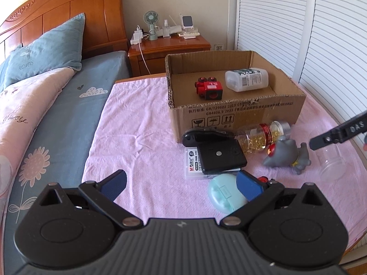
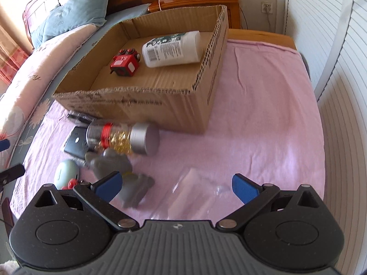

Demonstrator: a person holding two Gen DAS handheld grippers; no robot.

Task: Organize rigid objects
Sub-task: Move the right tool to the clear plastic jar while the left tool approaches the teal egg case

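Observation:
A cardboard box [image 1: 240, 114] [image 2: 146, 103] sits on a pink cloth and holds a red toy block [image 1: 209, 89] [image 2: 125, 64] and a white bottle [image 1: 246, 79] [image 2: 172, 49]. In front of it lie a clear bottle of gold beads [image 1: 261, 137] [image 2: 123, 138], a grey toy figure [image 1: 286, 155] [image 2: 119, 167], a black flat device [image 1: 220, 158] [image 2: 74, 145], a pale blue case [image 1: 226, 194] [image 2: 66, 174] and a clear plastic cup [image 1: 332, 160] [image 2: 201, 190]. My left gripper [image 1: 181, 184] is open and empty. My right gripper [image 2: 176, 186] is open over the clear cup; one of its fingers [image 1: 321, 141] shows in the left view.
A bed with a blue pillow [image 1: 45, 50] and a floral quilt [image 1: 27, 105] lies to the left. A wooden nightstand [image 1: 167, 48] with a fan and chargers stands behind the box. White slatted doors [image 1: 321, 34] run along the right.

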